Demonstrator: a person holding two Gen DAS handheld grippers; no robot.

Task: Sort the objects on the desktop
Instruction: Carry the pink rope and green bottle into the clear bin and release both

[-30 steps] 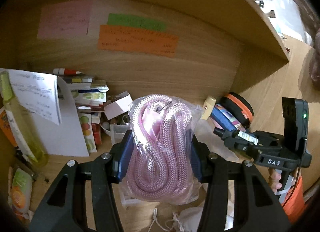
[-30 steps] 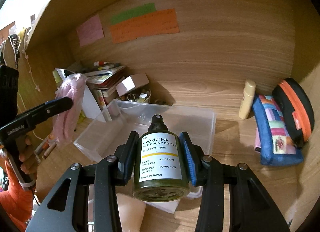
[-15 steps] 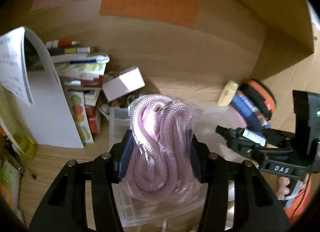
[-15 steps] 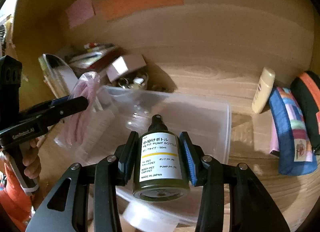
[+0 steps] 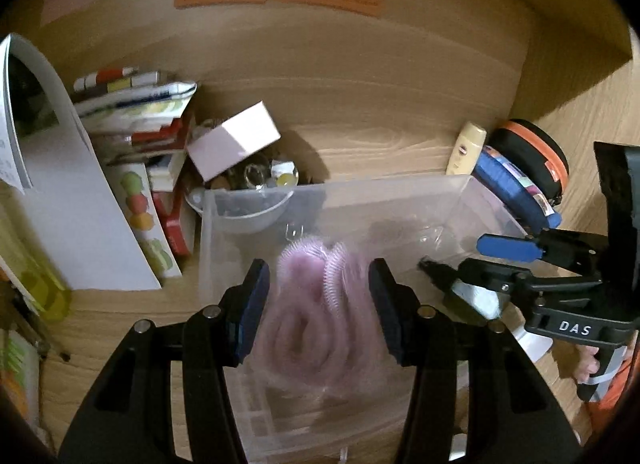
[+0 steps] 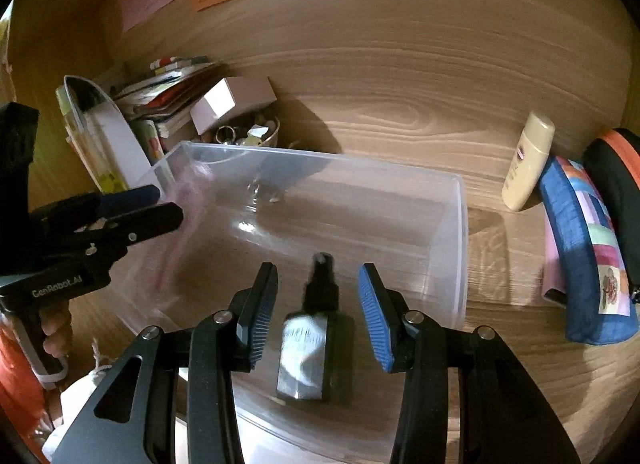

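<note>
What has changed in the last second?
The left gripper and right gripper came down over the bin and let go: the rope and the bottle, both blurred, are dropping into it. The white box behind stayed put.

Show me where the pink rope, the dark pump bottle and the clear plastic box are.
pink rope (image 5: pixel 316 304), left wrist view, middle coils.
dark pump bottle (image 6: pixel 310 348), right wrist view, label.
clear plastic box (image 6: pixel 460 223), right wrist view, right rim.

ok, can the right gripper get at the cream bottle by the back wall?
Probably yes. The right gripper is open, and bare desk lies between the clear bin and the cream bottle. The blue pouch close beside it may crowd one finger.
</note>
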